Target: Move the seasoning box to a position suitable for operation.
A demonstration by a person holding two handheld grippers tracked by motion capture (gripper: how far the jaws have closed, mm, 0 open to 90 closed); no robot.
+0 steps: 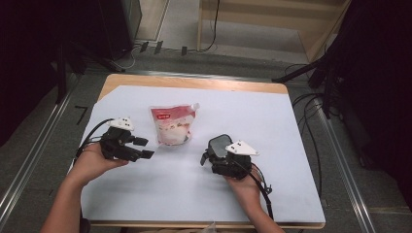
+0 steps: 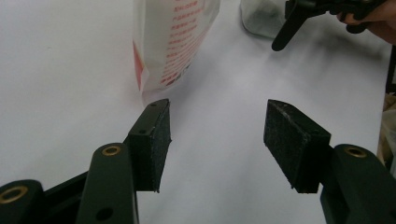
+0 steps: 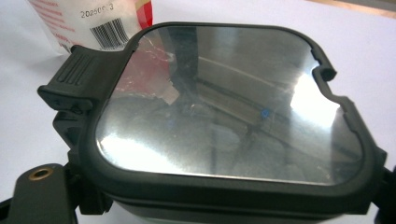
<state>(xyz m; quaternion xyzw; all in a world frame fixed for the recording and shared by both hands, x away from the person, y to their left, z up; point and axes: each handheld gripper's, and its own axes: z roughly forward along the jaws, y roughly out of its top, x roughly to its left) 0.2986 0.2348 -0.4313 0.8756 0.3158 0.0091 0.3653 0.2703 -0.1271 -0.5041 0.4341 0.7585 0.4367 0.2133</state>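
Spout pouch [image 1: 173, 125] flat on white sheet [image 1: 272, 116], mid-table, between grippers. Likely soft, floppy, slick film; best pinched at sealed edge or spout. Left gripper [image 2: 217, 135] spread, empty. Right gripper [image 1: 217, 156] clamping lidded container [image 3: 233, 116].

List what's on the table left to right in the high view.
Left gripper → red and white pouch → lidded container → right gripper, jaws either side of the container.

Printed on the red-and-white plastic spouted pouch [image 3: 88, 21]: a barcode under partly glared digits, roughly "2025", the rest unclear. Red lettering on its white face, too small to read.
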